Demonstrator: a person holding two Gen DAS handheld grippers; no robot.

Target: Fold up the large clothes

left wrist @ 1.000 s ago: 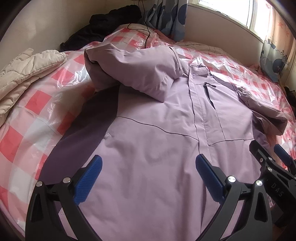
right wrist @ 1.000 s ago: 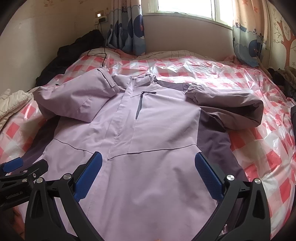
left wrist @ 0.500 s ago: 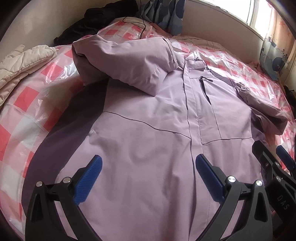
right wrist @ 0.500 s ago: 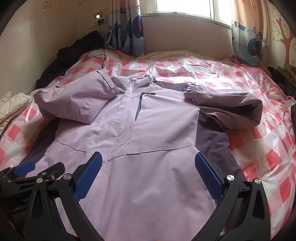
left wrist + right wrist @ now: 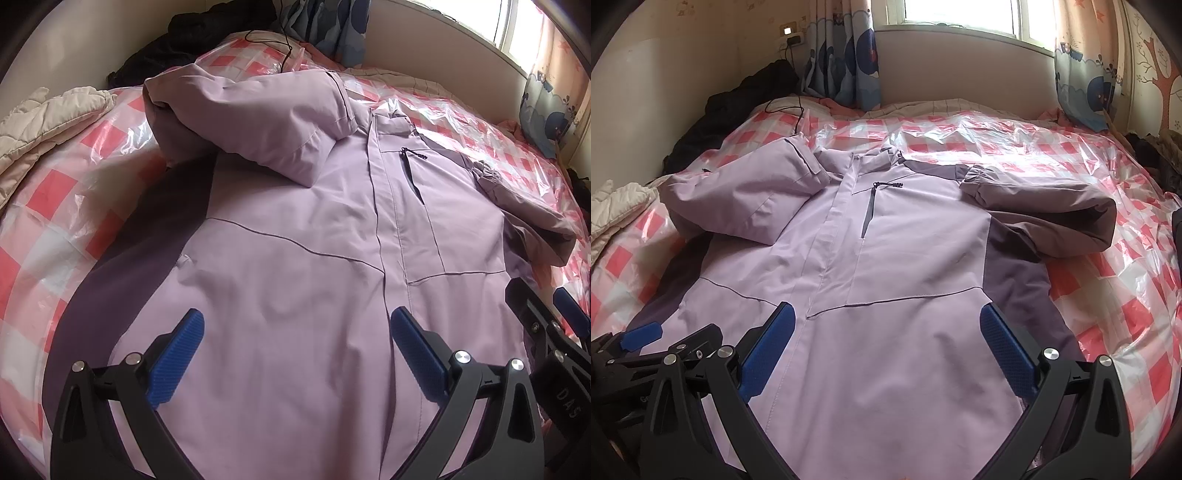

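Note:
A large lilac jacket (image 5: 295, 229) with dark purple side panels lies front up on the bed; it also shows in the right wrist view (image 5: 886, 258). Both sleeves are folded in over the chest: one sleeve (image 5: 258, 114) at the left, the other sleeve (image 5: 1045, 214) at the right. My left gripper (image 5: 295, 350) is open and empty above the jacket's lower left part. My right gripper (image 5: 886, 347) is open and empty above the lower middle. Each gripper shows at the other view's edge.
The bed has a pink checked cover under clear plastic (image 5: 997, 136). A cream quilt (image 5: 44, 122) lies at the left edge. Dark clothes (image 5: 746, 99) and a black cable (image 5: 790, 107) lie near the headboard corner. Curtains (image 5: 842, 55) and a window stand behind.
Both grippers have moved forward over the jacket's lower part. The left gripper has come closer to the right one. The jacket has not moved.

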